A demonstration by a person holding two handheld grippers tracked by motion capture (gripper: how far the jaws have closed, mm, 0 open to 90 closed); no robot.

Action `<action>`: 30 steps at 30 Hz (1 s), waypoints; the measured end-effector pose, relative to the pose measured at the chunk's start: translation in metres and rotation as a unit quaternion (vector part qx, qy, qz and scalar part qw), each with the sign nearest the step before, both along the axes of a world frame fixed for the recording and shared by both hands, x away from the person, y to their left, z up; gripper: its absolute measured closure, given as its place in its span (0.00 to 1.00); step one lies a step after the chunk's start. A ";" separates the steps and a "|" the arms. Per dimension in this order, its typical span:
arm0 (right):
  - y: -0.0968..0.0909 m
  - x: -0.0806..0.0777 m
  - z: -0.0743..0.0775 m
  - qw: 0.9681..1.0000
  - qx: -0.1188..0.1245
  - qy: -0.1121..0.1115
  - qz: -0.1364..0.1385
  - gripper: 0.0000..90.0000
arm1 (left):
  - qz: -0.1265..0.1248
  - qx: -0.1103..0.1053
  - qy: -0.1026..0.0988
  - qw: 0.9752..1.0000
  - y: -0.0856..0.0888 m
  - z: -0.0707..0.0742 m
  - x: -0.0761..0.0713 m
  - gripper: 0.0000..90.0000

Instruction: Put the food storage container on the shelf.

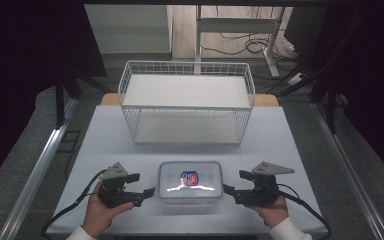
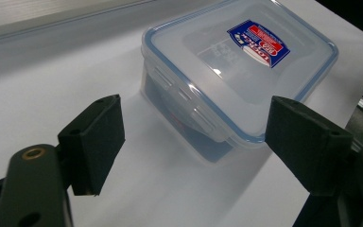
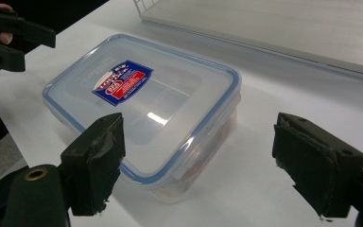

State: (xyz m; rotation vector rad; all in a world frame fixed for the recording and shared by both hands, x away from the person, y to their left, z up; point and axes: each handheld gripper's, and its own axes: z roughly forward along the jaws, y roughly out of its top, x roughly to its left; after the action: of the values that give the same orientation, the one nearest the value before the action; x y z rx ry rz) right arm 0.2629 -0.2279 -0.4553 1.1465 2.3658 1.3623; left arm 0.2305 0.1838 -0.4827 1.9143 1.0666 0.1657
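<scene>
Left gripper (image 1: 140, 185) sits just left of the plastic box (image 1: 190, 182), jaws spread apart and pointing at its left side, nothing between them; in the left gripper view (image 2: 194, 146) the box (image 2: 238, 71) lies just beyond the two black jaws, not touching either. Right gripper (image 1: 235, 182) sits just right of the box, jaws also spread wide, empty, aimed at its right side; in the right gripper view (image 3: 196, 163) the near corner of the box (image 3: 142, 109) reaches between the jaws, contact with the left jaw unclear. Each gripper is held by a hand, left hand (image 1: 99, 215) and right hand (image 1: 274, 211), both on the near side of the box. Box is clear with a blue-rimmed lid snapped on, red and blue sticker (image 1: 189, 178) on top, something reddish inside, cannot tell what. Box rests flat on the white table (image 1: 105, 140), near its front edge, centred. Behind the box, well apart, stands a white wire shelf rack (image 1: 187, 102) with two white boards, both bare. Beyond the rack, a floor with cables (image 1: 240, 45) and a desk frame.
</scene>
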 end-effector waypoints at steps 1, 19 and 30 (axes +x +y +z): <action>0.000 0.000 0.000 1.000 0.000 0.000 0.000 0.19 | 0.006 0.000 0.001 1.000 0.000 0.000 0.000 0.20; 0.013 0.012 -0.015 0.998 0.025 0.051 0.019 0.18 | -0.010 -0.085 0.078 0.993 -0.013 -0.016 0.026 0.15; 0.015 0.019 -0.018 0.997 0.035 0.067 0.019 0.18 | -0.029 -0.109 0.117 0.987 -0.017 -0.030 0.040 0.16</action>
State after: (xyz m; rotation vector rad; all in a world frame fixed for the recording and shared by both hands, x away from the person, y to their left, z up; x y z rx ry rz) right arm 0.2821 -0.2127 -0.4736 1.2555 2.4612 1.4338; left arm 0.2709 0.1673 -0.5129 1.7933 1.1316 -0.2069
